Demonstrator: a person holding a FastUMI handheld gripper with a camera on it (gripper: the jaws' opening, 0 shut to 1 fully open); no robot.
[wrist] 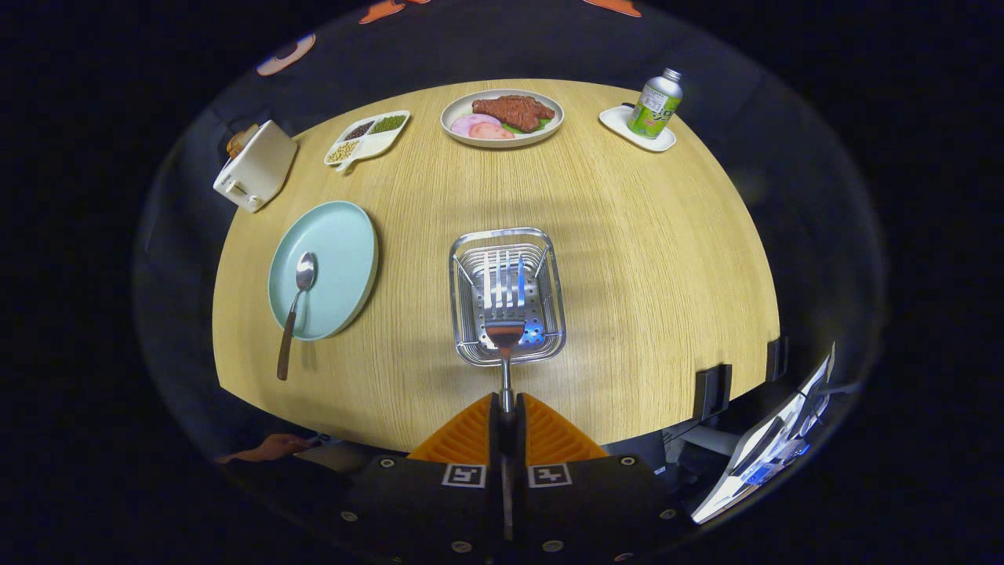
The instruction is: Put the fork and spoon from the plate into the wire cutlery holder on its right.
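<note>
Holding the fork (504,314) tight by its thin handle, the gripper (507,408) has its two orange fingers (471,431) pressed close together, one on each side of the handle. The fork sticks straight out ahead of them, with its prongs pointing away.

Just past the fingers sits the wire cutlery holder (549,275), a shiny metal basket on the wooden table (651,259). The fork's head shows right over the holder's open top. I cannot tell if it is up above the basket or already partly down inside it.

So the job looks about halfway along. The fork is off the plate, but it is not let go yet. It probably needs to go down into the basket before the fingers open.

The spoon (296,302) has not been touched. It lies on the light blue plate (345,235), to the left of the holder and well apart from the fingers. Its bowl rests on the plate and its brown handle hangs out over the plate's near rim, above the table. That handle end may be the easy part to grab next.

Farther back stand a toaster (255,166), a tray of beans (367,137), a dish of meat (502,118) and a bottle (657,102) on a little white tray (620,122).
</note>
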